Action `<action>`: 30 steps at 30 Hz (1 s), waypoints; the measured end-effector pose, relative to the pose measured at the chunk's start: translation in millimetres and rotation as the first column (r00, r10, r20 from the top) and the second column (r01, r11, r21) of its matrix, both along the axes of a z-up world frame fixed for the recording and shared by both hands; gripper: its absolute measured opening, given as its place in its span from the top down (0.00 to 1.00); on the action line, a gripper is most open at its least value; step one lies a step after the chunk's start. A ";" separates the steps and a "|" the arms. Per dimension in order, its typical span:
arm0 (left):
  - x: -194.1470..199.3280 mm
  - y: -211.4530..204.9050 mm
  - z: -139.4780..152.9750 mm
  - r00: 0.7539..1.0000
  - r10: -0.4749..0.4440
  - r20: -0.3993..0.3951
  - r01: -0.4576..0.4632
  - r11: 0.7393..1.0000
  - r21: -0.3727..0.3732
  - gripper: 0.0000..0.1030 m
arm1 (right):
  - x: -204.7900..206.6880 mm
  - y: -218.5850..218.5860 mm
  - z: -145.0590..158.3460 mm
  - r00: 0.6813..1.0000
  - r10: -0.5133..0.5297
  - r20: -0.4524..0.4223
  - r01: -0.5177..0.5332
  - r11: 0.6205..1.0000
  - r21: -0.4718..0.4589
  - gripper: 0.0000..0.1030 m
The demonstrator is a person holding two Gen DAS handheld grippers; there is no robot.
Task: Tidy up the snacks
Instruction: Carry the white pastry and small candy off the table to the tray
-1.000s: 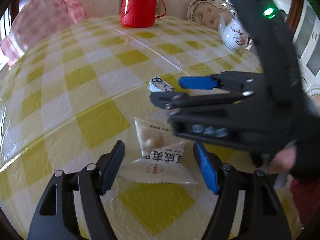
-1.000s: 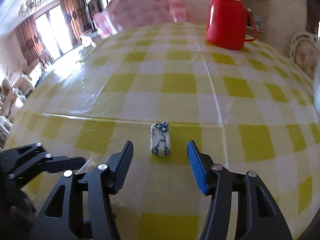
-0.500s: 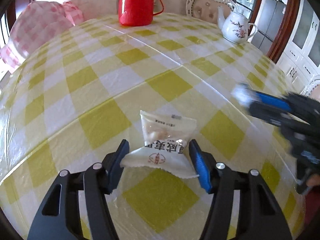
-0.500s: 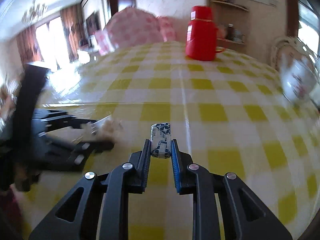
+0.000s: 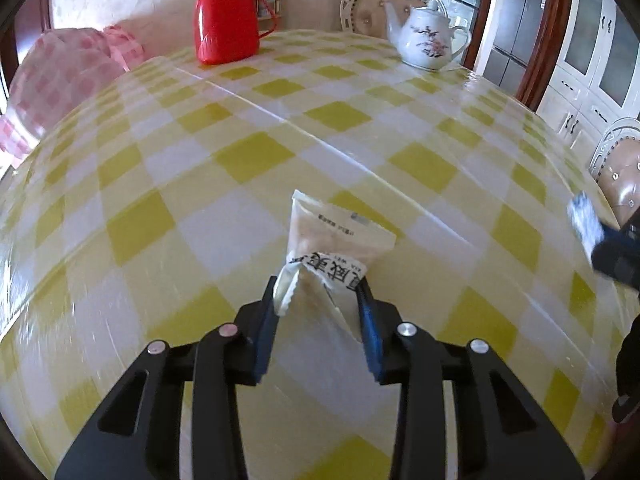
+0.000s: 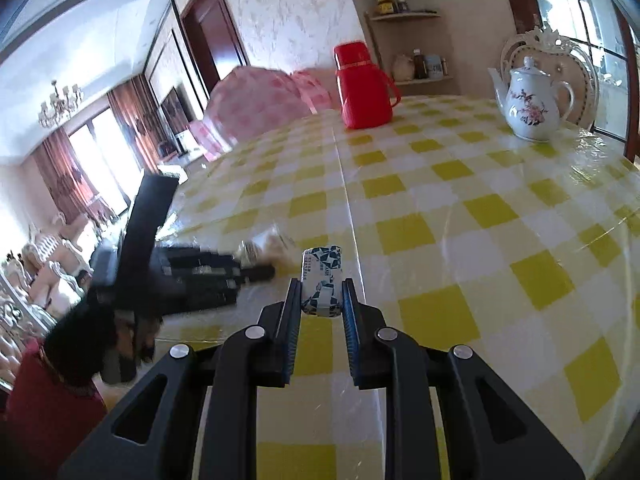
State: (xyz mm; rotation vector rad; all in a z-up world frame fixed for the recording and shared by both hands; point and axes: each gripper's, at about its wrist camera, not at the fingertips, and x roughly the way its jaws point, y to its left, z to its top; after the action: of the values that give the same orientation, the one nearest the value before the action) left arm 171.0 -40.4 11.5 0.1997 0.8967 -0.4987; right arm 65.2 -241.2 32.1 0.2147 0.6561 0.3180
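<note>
A white snack packet (image 5: pixel 332 244) with black lettering sits between the pads of my left gripper (image 5: pixel 317 286). The jaws are closing and its near end is crumpled between them, just above the yellow-checked tablecloth (image 5: pixel 240 152). My right gripper (image 6: pixel 321 286) is shut on a small blue-and-white wrapped candy (image 6: pixel 322 276), held off the table. In the left wrist view the right gripper (image 5: pixel 612 248) and its candy (image 5: pixel 584 220) show blurred at the right edge. In the right wrist view the left gripper (image 6: pixel 256 268) shows blurred at the left.
A red thermos jug (image 5: pixel 224 16) and a white flowered teapot (image 5: pixel 426 40) stand at the table's far side. A pink checked food cover (image 5: pixel 60 76) lies at the far left. A chair (image 5: pixel 620 176) stands beyond the right edge.
The left jaws have closed in on the packet and crumpled it. The right gripper shut on the candy, lifted it and carried it off to the right.
</note>
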 end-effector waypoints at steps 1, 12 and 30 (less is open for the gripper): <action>-5.7 -0.9 1.3 1.000 0.004 0.006 -0.004 1.000 -0.008 0.64 | -4.5 -2.1 2.3 1.000 -0.001 0.009 0.001 1.000 0.011 0.80; -79.5 9.0 28.0 0.988 0.118 0.096 -0.101 0.981 -0.164 0.64 | -49.2 -6.2 7.7 0.998 -0.006 0.060 0.004 0.999 0.033 0.80; -211.2 6.6 76.7 0.907 0.235 0.350 -0.106 0.930 -0.352 0.64 | -164.8 -15.7 39.7 0.972 -0.062 0.226 0.054 0.998 0.039 0.80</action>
State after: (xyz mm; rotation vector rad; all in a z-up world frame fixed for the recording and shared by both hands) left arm -40.1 -33.8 88.3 -0.0851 0.4282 -0.4147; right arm -99.6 -256.9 71.8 0.2249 0.4176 0.2920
